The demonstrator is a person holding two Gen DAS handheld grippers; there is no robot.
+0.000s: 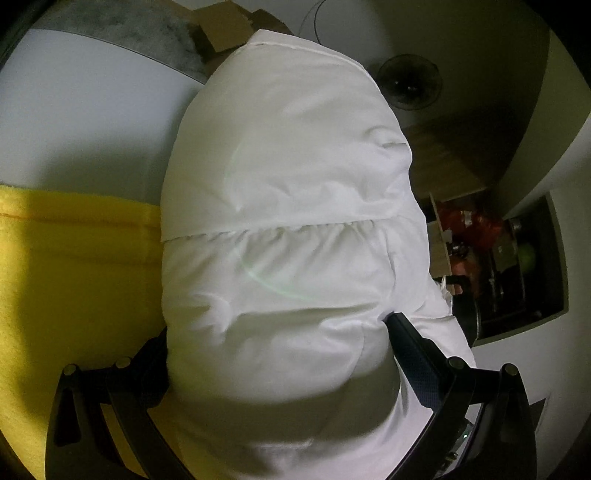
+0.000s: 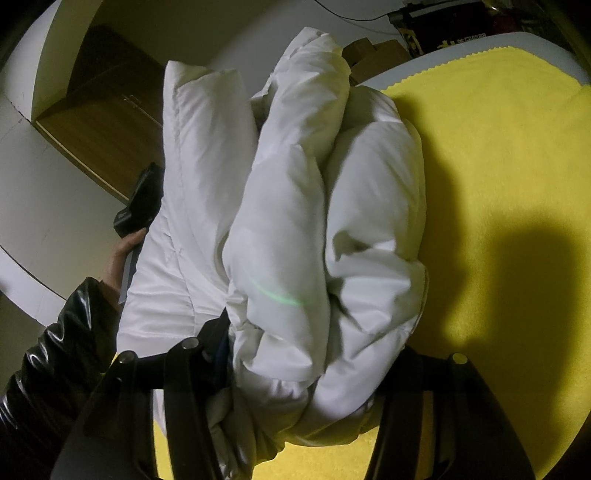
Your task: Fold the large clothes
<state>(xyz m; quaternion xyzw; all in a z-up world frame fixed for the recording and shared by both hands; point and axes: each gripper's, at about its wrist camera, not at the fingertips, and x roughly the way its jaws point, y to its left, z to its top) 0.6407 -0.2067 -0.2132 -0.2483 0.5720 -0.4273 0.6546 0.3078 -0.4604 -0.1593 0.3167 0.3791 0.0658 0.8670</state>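
White puffy jacket (image 2: 288, 229) | bunched in thick folds | yellow cloth (image 2: 498, 155)

Looked like somebody's home, probably a bedroom or a spare room doubling as storage. There was a bed-like white surface (image 2: 532, 40) with a yellow blanket (image 2: 498, 155) spread over it, and a wooden cabinet (image 2: 99, 122) with little handles stood against a plain pale wall. A round fan (image 1: 410, 82) sat on the floor nearby, some cardboard boxes (image 1: 221, 27) were piled up at the far end, and an open shelf (image 1: 517, 258) was crammed with red and orange household odds and ends. Lighting was dim and yellowish, proper indoor-lamp stuff.
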